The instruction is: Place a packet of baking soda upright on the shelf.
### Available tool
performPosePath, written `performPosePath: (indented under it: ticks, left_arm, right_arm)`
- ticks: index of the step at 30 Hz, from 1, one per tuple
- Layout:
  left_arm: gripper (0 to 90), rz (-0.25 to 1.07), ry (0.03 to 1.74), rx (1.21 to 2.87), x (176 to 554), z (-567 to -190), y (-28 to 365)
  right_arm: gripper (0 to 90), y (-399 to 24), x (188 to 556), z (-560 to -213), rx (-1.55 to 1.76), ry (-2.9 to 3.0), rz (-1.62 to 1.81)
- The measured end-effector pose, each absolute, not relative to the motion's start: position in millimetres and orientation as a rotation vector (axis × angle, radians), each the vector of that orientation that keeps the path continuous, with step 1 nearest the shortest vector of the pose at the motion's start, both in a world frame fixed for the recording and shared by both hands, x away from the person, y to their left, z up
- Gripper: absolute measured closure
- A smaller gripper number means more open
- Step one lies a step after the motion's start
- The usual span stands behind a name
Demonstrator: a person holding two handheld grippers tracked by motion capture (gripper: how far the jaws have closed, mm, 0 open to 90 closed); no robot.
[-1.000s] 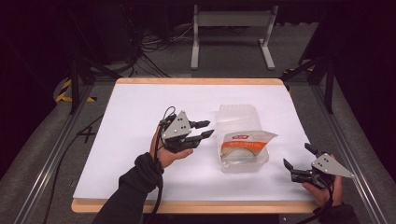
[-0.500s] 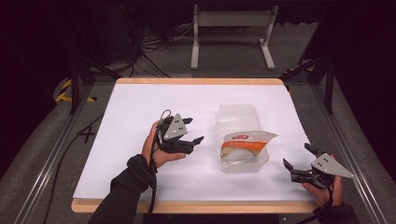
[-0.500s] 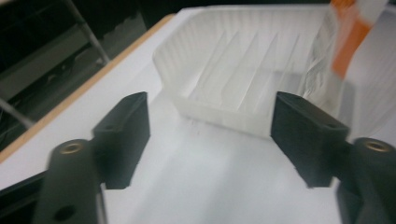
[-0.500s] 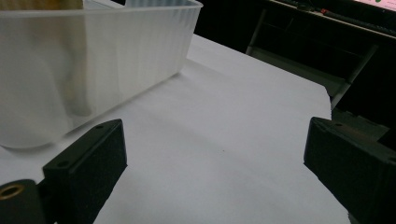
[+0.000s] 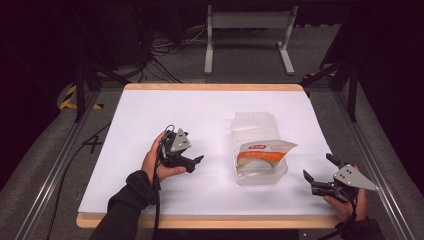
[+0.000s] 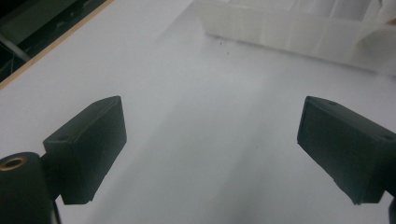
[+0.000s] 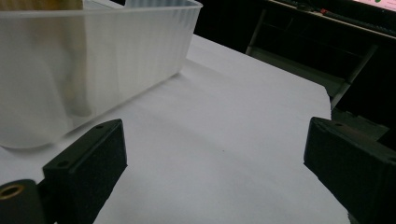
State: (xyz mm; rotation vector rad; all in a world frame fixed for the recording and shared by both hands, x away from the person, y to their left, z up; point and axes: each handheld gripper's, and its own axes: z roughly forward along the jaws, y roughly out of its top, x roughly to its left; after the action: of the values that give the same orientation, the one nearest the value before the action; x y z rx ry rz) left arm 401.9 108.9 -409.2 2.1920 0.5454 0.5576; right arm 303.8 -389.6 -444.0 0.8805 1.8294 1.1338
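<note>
Leftward has drawn the left tool (image 5: 192, 162), jaws wide like the right tool (image 5: 320, 175), off the clear tub (image 5: 257, 172).

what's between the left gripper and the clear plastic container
Nothing: bare white table separates the left gripper from the clear plastic container, seen in the high view.

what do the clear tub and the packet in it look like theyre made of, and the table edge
Tub: seemingly thin translucent plastic; its ribbed, frosted wall lets shapes show through in the right gripper view.
Packet: probably glossy plastic film; white with orange-red print, crinkled and sticking above the rim.
Table edge: looks like light wood, a tan matte strip around the white top; the top's own material is unclear.
</note>
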Motion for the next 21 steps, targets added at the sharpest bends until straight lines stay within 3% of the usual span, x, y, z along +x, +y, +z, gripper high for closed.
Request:
performPosePath:
  ticks: [21]
  left_arm:
    - [7.8, 0.61, 0.648, 2.211, 366.8, -430.2, 193.5]
  right_arm:
    - [6.1, -389.4, 303.9, -443.9, 0.88, 1.833, 1.131]
